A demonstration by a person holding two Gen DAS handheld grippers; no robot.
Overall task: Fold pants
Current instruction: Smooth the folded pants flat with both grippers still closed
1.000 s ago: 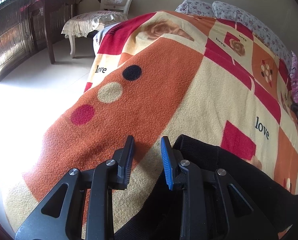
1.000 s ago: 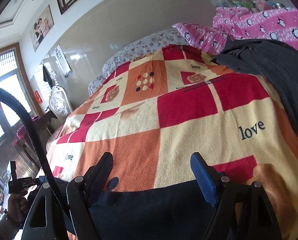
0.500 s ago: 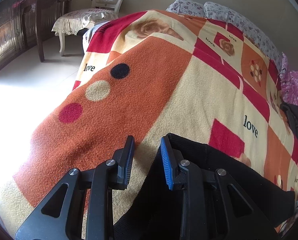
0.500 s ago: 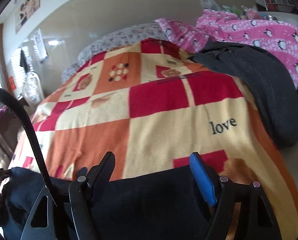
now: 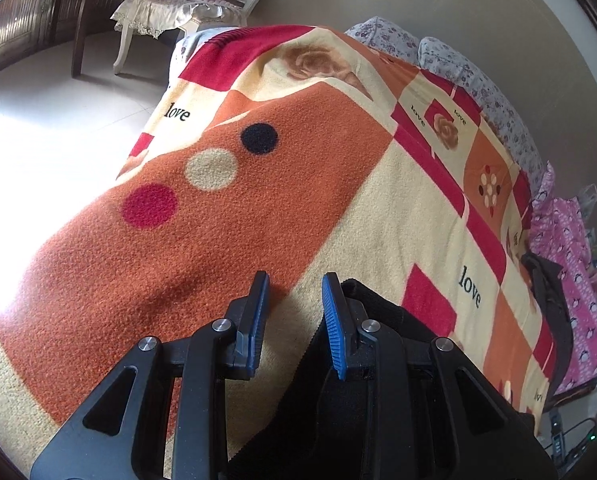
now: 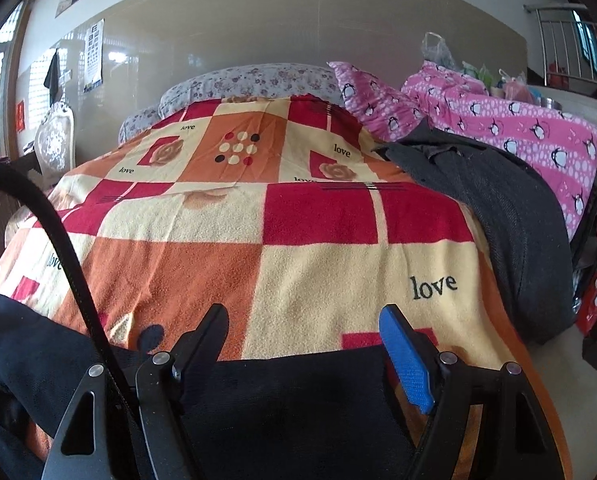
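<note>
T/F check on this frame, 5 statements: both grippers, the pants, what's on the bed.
1. The left gripper is shut on the pants. False: its jaws stand apart with blanket showing between them; the pants lie beside its right finger.
2. The right gripper is open. True: its jaws stand wide apart over the pants' edge.
3. The pants are light grey. False: they are dark, near black.
4. A grey garment lies on the right side of the bed. True.
5. The penguin-print bedding is blue. False: it is pink.
</note>
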